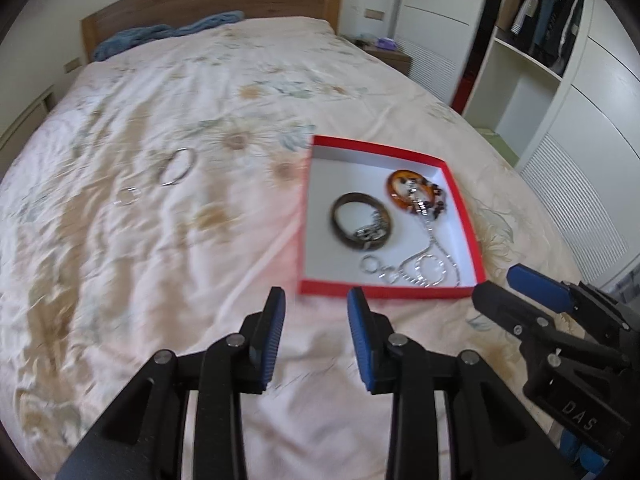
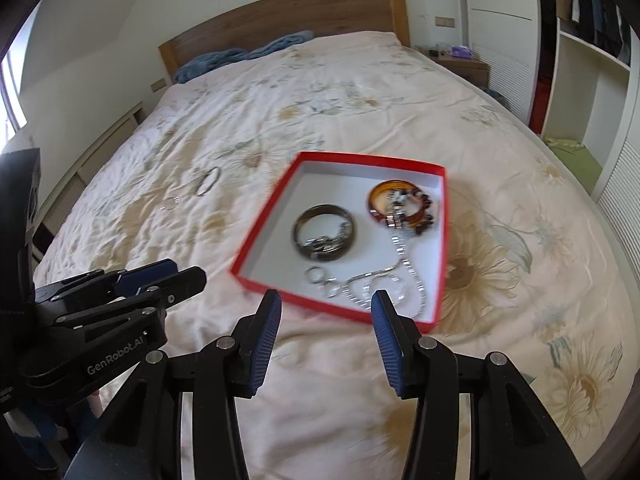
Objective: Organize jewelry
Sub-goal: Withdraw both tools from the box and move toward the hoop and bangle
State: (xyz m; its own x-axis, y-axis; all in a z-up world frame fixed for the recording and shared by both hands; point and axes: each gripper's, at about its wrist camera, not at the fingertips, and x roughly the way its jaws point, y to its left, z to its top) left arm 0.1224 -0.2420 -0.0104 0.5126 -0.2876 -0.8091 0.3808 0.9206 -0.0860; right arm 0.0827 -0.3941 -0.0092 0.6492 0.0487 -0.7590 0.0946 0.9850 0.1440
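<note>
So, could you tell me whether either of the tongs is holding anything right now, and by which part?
Nothing is held: the left tongs and right tongs are both open and empty.

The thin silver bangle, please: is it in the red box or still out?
Out: the silver bangle lies on the bedspread, left of the red box.

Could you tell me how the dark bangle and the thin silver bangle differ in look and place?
The dark bangle has a broad, brown-black band; the thin silver bangle is a slim pale wire. The dark bangle lies inside the red box, with silver jewelry draped over its rim; the silver bangle lies alone on the floral bedspread, left of the box. Both are round hoops lying flat.
</note>
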